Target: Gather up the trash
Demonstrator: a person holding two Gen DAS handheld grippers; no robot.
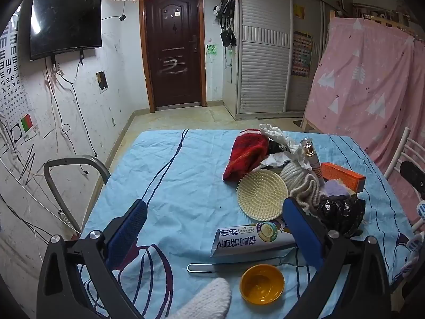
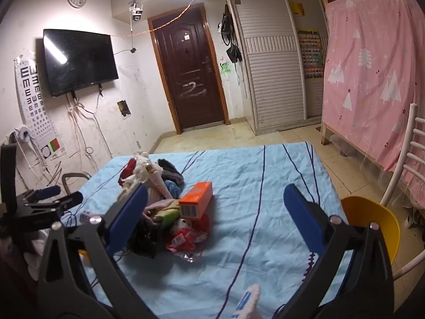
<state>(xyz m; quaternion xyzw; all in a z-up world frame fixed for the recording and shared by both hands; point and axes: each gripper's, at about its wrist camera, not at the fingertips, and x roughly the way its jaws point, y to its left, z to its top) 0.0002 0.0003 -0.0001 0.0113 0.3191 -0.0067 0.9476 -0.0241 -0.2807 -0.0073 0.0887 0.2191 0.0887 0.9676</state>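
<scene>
Right of centre on the desk (image 1: 172,175), both the left gripper (image 1: 213,226) and right gripper (image 2: 215,212) gape empty; pinch the crumpled tissue (image 1: 279,143) first, clear of the clothes.

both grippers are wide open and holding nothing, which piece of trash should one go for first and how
Probably ease the left hand-held gripper forward and down onto the torn milk powder packet. It lies flat on the blue sheet almost between the open jaws, apart from the pile, so it looks the easiest grab. The right hand-held gripper is open too, with the red wrapper farther from its jaws.
</scene>
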